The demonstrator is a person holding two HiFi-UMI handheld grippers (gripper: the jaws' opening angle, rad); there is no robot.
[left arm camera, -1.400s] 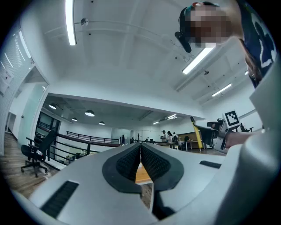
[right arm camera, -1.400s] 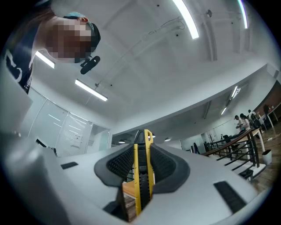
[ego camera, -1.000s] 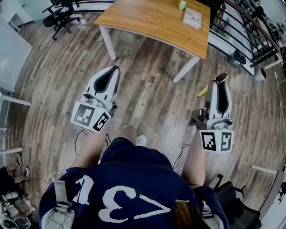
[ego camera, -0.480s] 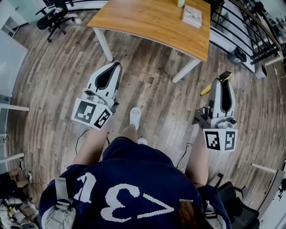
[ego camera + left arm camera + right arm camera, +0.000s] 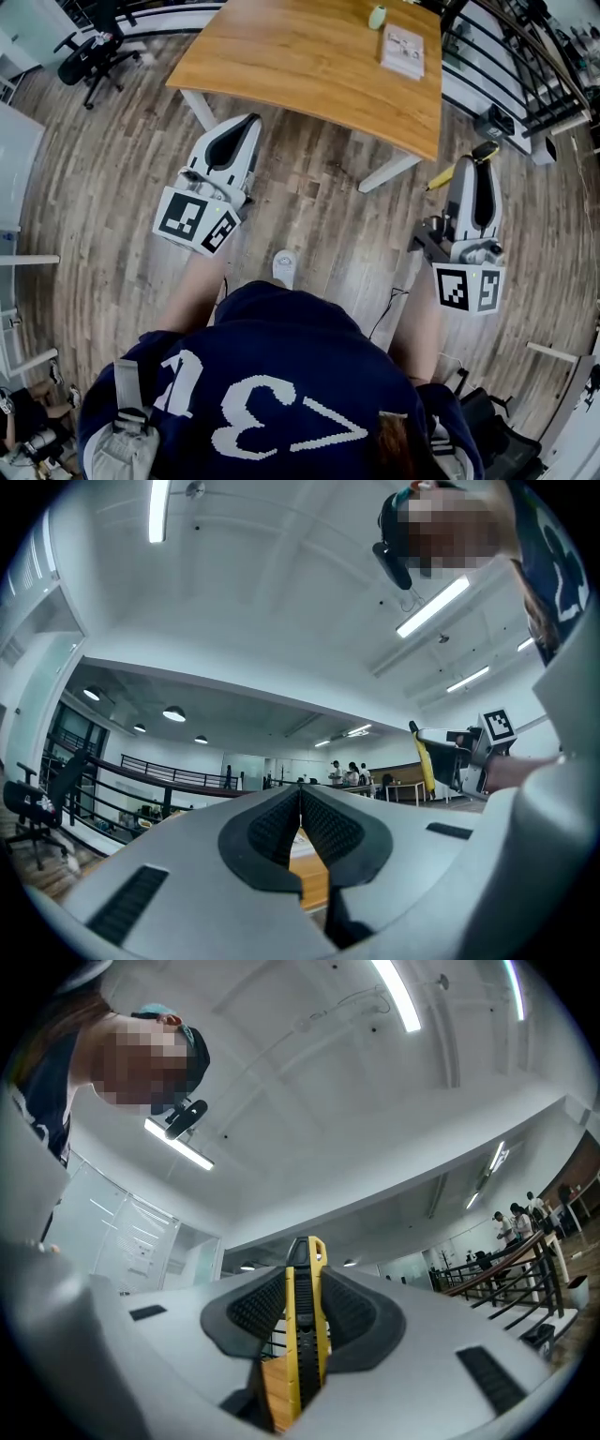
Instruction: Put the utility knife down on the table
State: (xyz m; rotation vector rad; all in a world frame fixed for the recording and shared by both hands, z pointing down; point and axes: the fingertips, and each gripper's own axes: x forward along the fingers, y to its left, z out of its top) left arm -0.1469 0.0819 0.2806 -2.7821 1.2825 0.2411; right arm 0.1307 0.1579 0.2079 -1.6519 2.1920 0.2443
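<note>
A yellow and black utility knife (image 5: 304, 1335) stands clamped between the dark ribbed pads of my right gripper (image 5: 305, 1312), which is shut on it. From the head view the knife (image 5: 459, 167) sticks out past that gripper (image 5: 476, 159), level with the near right corner of the wooden table (image 5: 309, 66). My left gripper (image 5: 242, 127) hangs at the table's near edge, its jaws pressed together with nothing between them (image 5: 300, 819). Both grippers point upward toward the ceiling in their own views.
On the table's far right lie a booklet (image 5: 403, 50) and a small pale green object (image 5: 377, 16). A black railing (image 5: 525, 66) runs at the right. An office chair (image 5: 89, 47) stands far left. My white shoe (image 5: 284, 267) is on the plank floor.
I have stepped toward the table; it now fills more of the head view. Both grippers came forward with me, the left reaching the table's near edge. The knife stays clamped.
</note>
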